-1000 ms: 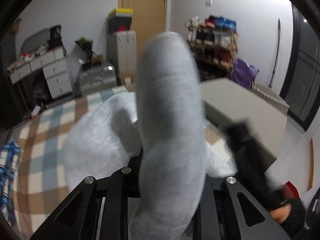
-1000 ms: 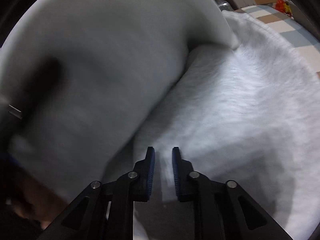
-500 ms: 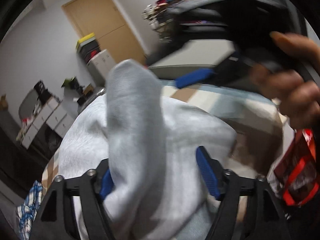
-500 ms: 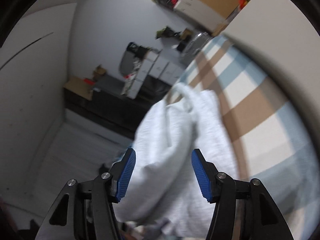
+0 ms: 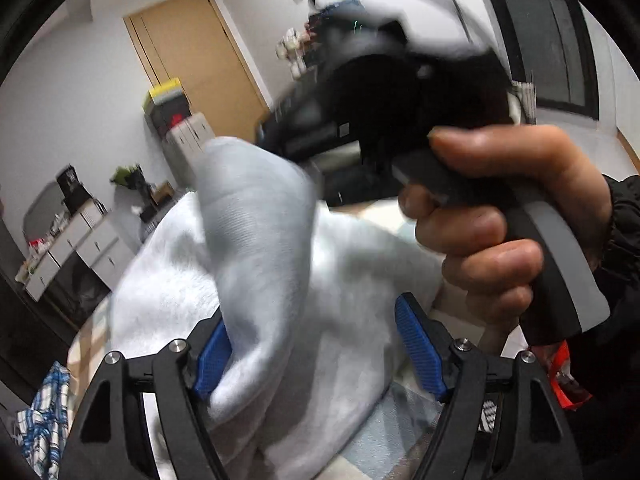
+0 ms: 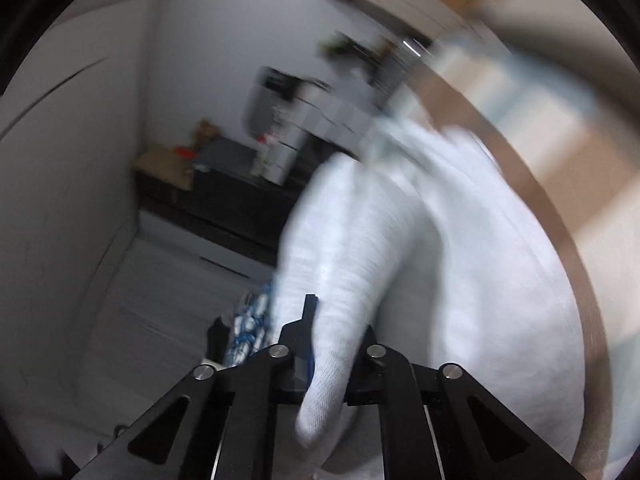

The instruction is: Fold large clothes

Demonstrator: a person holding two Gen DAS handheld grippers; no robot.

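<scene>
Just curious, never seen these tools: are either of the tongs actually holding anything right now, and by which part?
The right tongs are shut on the grey garment, pinching its ribbed cuff. The left tongs are open; cloth lies between them, ungripped.

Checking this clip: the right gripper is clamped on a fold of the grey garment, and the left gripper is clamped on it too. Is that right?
Not quite. The right gripper is clamped on the grey garment, but in the left wrist view the left gripper stands open, its jaws just spread, with cloth lying loose between them.
</scene>
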